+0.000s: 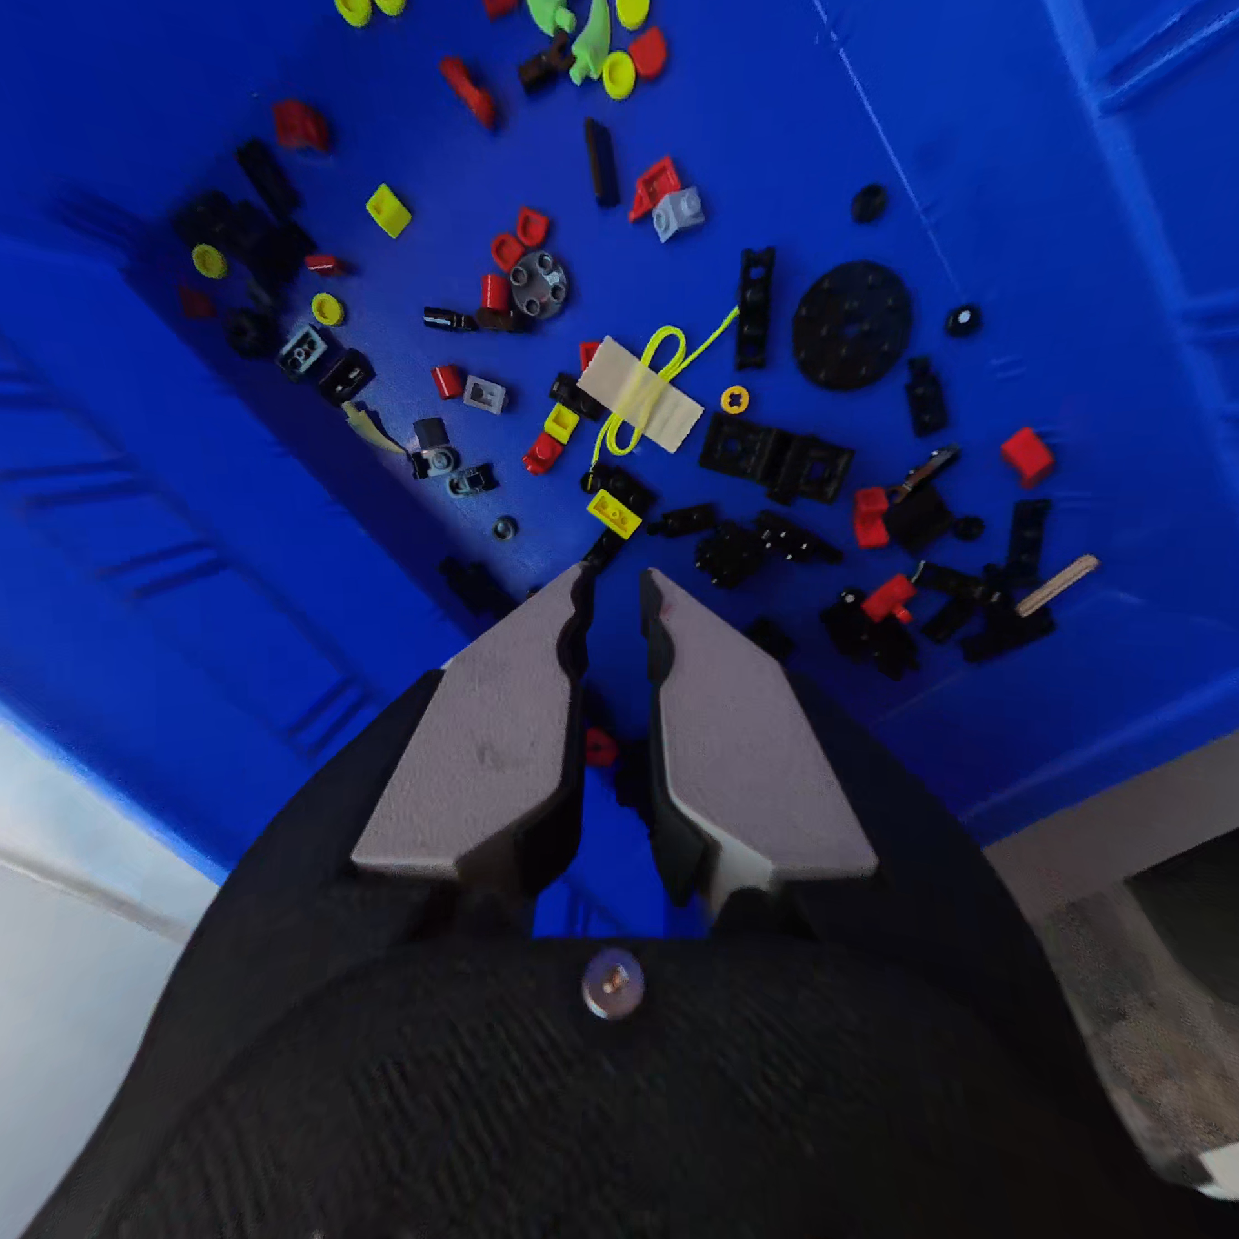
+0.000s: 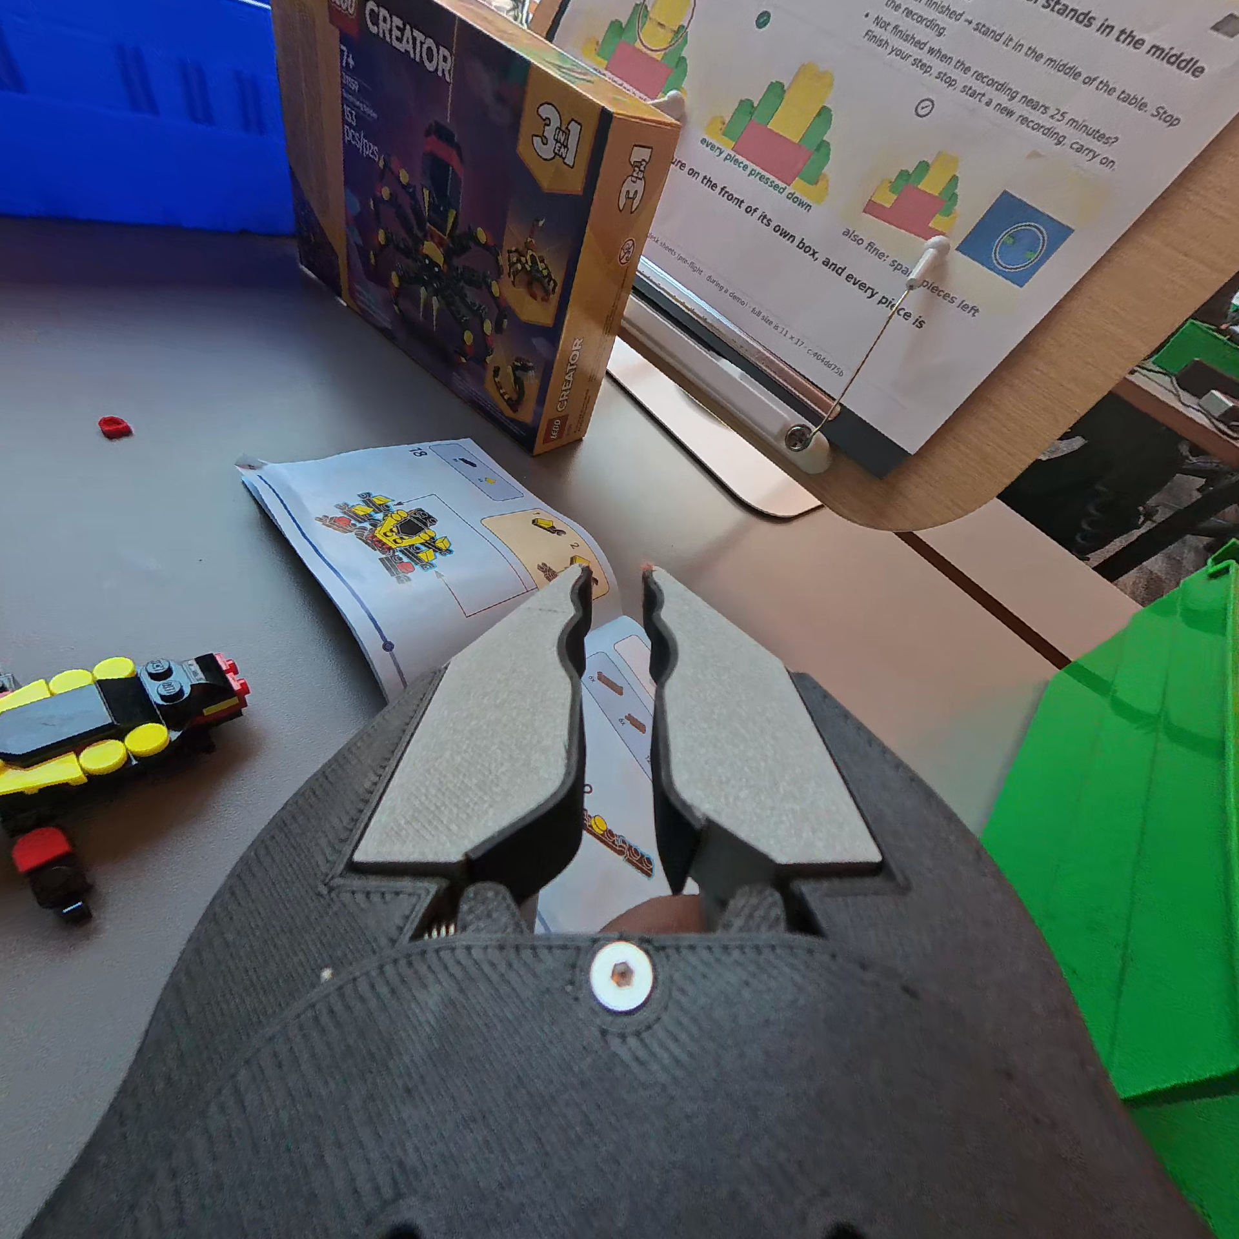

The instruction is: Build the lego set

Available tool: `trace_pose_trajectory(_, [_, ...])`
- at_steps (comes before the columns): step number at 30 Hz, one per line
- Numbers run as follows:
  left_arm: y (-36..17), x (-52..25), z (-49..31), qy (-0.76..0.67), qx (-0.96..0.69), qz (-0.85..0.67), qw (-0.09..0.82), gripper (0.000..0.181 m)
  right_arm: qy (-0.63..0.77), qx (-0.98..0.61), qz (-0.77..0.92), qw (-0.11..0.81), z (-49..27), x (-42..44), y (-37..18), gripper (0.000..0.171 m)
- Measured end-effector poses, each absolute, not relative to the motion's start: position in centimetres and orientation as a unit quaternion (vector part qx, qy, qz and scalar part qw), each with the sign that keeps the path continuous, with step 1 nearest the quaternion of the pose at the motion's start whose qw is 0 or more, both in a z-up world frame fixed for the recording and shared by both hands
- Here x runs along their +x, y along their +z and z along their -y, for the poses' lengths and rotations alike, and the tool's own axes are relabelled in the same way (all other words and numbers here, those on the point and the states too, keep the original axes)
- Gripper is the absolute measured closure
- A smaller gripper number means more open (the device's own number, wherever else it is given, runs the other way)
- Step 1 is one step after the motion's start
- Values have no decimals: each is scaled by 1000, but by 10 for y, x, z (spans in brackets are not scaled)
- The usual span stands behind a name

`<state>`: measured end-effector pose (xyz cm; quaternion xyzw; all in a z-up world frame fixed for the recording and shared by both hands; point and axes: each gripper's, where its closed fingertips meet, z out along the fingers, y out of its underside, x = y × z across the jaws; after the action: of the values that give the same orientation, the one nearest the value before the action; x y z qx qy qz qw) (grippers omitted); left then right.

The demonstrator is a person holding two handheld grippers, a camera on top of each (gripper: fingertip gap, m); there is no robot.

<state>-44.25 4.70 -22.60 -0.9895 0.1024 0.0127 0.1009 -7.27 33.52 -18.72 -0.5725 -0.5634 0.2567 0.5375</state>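
Note:
In the left wrist view my left gripper [image 1: 615,578] is open and empty, reaching down into a blue bin [image 1: 201,603] of loose black, red, yellow and grey lego pieces. A yellow plate [image 1: 613,513] and a black piece lie just beyond its tips. A yellow string on a cream card [image 1: 640,394] lies farther in. In the right wrist view my right gripper [image 2: 617,573] is open and empty above the open instruction booklet [image 2: 416,536]. A part-built yellow, black and red model [image 2: 100,737] lies on the grey table at the left.
The lego box [image 2: 469,221] stands behind the booklet. A loose red piece [image 2: 115,426] lies on the table. A board with a printed sheet [image 2: 938,201] leans at the back right. A green bin [image 2: 1140,838] is at the right, the blue bin [image 2: 134,114] at the back left. My right fingertips sit around 50 cm from my left ones. Between my right fingertips and the loose red piece [image 2: 115,426] there is roughly 20 cm.

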Motion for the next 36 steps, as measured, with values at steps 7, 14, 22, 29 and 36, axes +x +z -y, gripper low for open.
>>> trace_pose_trajectory(7, [-237, -440, -46, 14, -983, -178, 39, 171, 263, -570, 564, 536, -334, -73, -187, 160])
trace_pose_trajectory(14, [-244, -438, -40, 24, -980, -197, -10, 181, 269, -567, 566, 535, -332, -73, -186, 160])
trace_pose_trajectory(22, [-230, -438, -38, 46, -983, -177, -8, 181, 269, -561, 571, 536, -330, -73, -186, 161])
trace_pose_trajectory(29, [-236, -436, -27, 111, -937, -328, -53, 161, 265, -556, 573, 540, -328, -73, -185, 161])
trace_pose_trajectory(36, [-242, -445, -27, 114, -922, -366, -53, 163, 266, -556, 573, 540, -328, -73, -185, 161])
